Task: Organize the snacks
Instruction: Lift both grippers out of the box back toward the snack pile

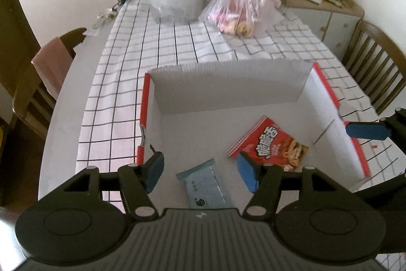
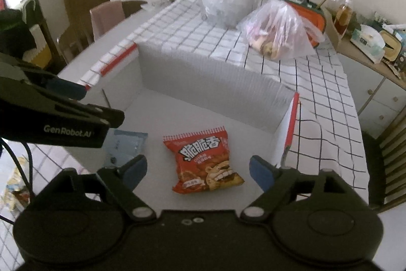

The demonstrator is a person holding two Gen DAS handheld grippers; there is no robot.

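Left gripper (image 1: 200, 170): we see it angled down over the white cardboard box (image 1: 228, 83), lower centre of the frame; jaws apart, empty, above the pale blue snack bar (image 1: 206, 188).
Right gripper (image 2: 195, 170): we see it tilted down likewise; jaws wide apart, holding nothing, the red snack packet (image 2: 205, 160) lying flat on the box floor between them, untouched.
Writing: we read "GenRobot.AI" on the left gripper body (image 2: 67, 131); the packet's Chinese characters we cannot decipher.

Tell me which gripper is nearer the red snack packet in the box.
Right. The right gripper hangs open directly over the red snack packet; the left gripper is off to its side, above the blue wrapper.
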